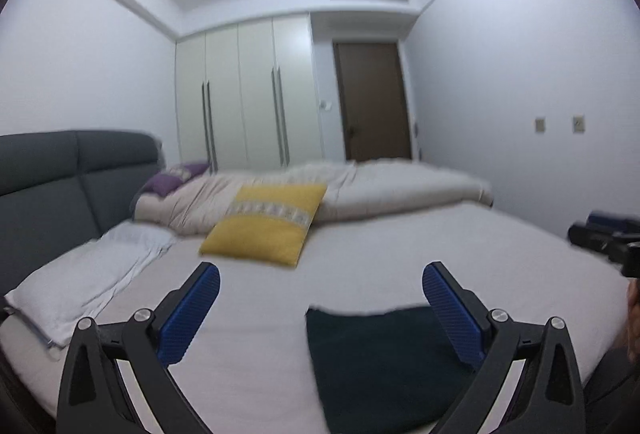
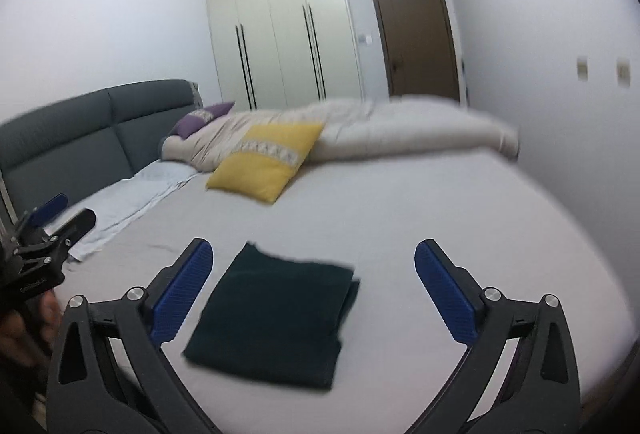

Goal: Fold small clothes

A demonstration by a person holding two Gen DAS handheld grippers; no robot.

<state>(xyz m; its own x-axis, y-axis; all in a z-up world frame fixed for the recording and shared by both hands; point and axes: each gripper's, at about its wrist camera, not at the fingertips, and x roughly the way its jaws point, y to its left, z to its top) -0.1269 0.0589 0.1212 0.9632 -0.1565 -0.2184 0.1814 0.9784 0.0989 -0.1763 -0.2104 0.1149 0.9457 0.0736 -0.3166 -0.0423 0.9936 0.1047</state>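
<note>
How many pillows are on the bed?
3: yellow pillow mid-bed against the duvet, purple pillow by the headboard, white pillow nearest. More may hide under the duvet.

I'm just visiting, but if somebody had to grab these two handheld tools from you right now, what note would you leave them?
Left gripper: open, empty, raised above the bed.
Right gripper: open, empty, also raised above the bed.
The dark green garment lies on the sheet in a flat folded rectangle, just below and ahead of both grippers; neither touches it.
A yellow pillow and a rolled duvet lie further back, apart from the garment.
Done: this garment looks folded and released.
Left: no other clothes show in either view, so check nearby for more to fold.
</note>
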